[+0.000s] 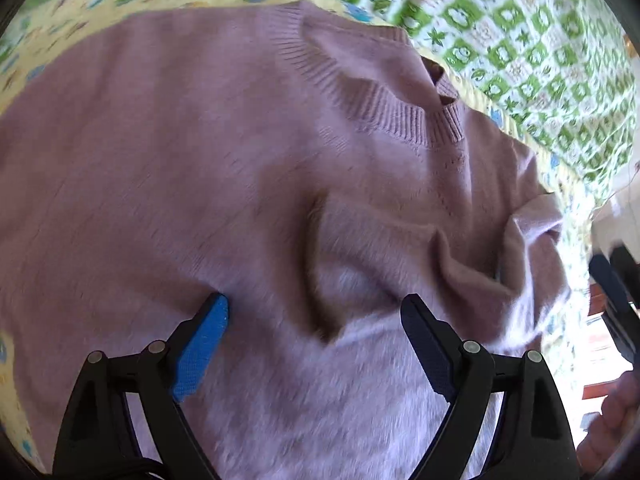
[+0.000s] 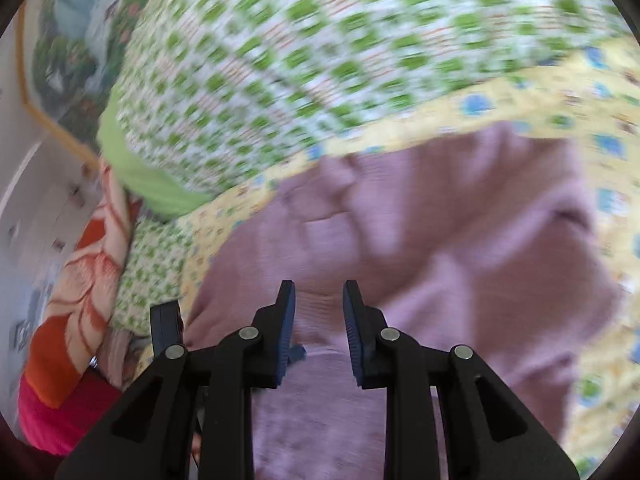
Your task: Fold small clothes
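Left gripper (image 1: 314,308): 2 fingers spread wide, nothing clamped, pink sweater (image 1: 240,168) spread beneath and ahead. Right gripper (image 2: 319,292): narrow gap; sweater seen between blurred fingers, contact undeterminable.

The pink sweater (image 1: 248,168) on the bed (image 1: 540,40) is being viewed closely from above by both wrist cameras, each being pointed along its own claw.
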Demonstrator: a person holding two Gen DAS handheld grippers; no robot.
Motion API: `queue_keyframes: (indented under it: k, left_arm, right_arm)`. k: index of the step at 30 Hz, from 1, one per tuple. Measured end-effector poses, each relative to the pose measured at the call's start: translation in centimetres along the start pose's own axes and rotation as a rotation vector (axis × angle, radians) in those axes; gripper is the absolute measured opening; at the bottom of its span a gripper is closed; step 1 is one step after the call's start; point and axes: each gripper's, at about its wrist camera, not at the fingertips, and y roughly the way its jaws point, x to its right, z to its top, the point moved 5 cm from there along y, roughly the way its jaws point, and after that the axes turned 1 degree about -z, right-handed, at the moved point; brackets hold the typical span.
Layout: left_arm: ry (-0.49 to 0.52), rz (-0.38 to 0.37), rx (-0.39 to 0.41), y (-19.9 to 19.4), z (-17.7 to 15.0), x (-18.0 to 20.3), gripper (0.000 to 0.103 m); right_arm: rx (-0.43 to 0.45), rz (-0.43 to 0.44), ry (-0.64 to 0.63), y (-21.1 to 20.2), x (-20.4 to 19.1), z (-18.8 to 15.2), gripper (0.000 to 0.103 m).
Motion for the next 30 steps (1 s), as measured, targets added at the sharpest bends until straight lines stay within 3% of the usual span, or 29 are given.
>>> queue_keyframes:
  k: [2, 4, 5, 6, 9, 12, 13, 16, 19, 23, 27, 30]
  left_arm:
    - [0.016, -0.015, 0.021, 0.4, 0.9, 0.7, 0.081]
    - [0.032, -0.067, 0.027, 0.6, 1.5, 1.5, 0.048]
    - [0.044, -0.085, 0.017, 0.7, 1.8, 1.8, 0.026]
    - [0.051, -0.098, 0.018, 0.6, 2.0, 2.0, 0.011]
    - [0.085, -0.130, 0.064, -1.4, 2.4, 2.9, 0.007]
    - [0.091, -0.188, 0.178, -7.4, 3.3, 3.2, 0.007]
    - [0.095, -0.188, 0.244, -10.2, 3.8, 2.6, 0.006]
    - [0.091, -0.113, 0.328, -13.2, 4.5, -1.2, 0.006]
    - [-0.011, -0.039, 0.258, -10.3, 4.8, -7.0, 0.006]
    - [-0.133, -0.035, 0.236, -8.7, 3.4, -11.2, 0.006]
    - [-0.133, -0.027, 0.238, -8.7, 3.0, -12.0, 0.006]
    - [-0.148, -0.037, 0.235, -9.4, 2.8, -11.4, 0.006]
  right_arm:
    - [0.019, -0.028, 0.031, -1.3, 1.9, -0.1, 0.026]
    - [0.037, -0.058, 0.061, -2.4, 3.6, -0.3, 0.026]
    - [0.044, -0.071, 0.074, -2.9, 4.3, -0.3, 0.026]
    - [0.053, -0.088, 0.089, -3.3, 5.0, -0.4, 0.026]
    - [0.083, -0.121, 0.136, -4.4, 6.9, -0.6, 0.026]
    - [0.111, -0.149, 0.154, -5.3, 8.0, -0.4, 0.026]
    - [0.120, -0.156, 0.155, -5.6, 8.2, -0.3, 0.026]
    - [0.141, -0.186, 0.146, -6.4, 8.8, 0.1, 0.026]
    - [0.151, -0.217, 0.149, -6.4, 9.9, 0.3, 0.026]
    - [0.120, -0.259, 0.140, -4.8, 11.0, 0.4, 0.026]
    - [0.070, -0.302, 0.116, -2.5, 12.0, 1.1, 0.056]
    - [0.046, -0.311, 0.076, -0.6, 12.1, 1.9, 0.056]
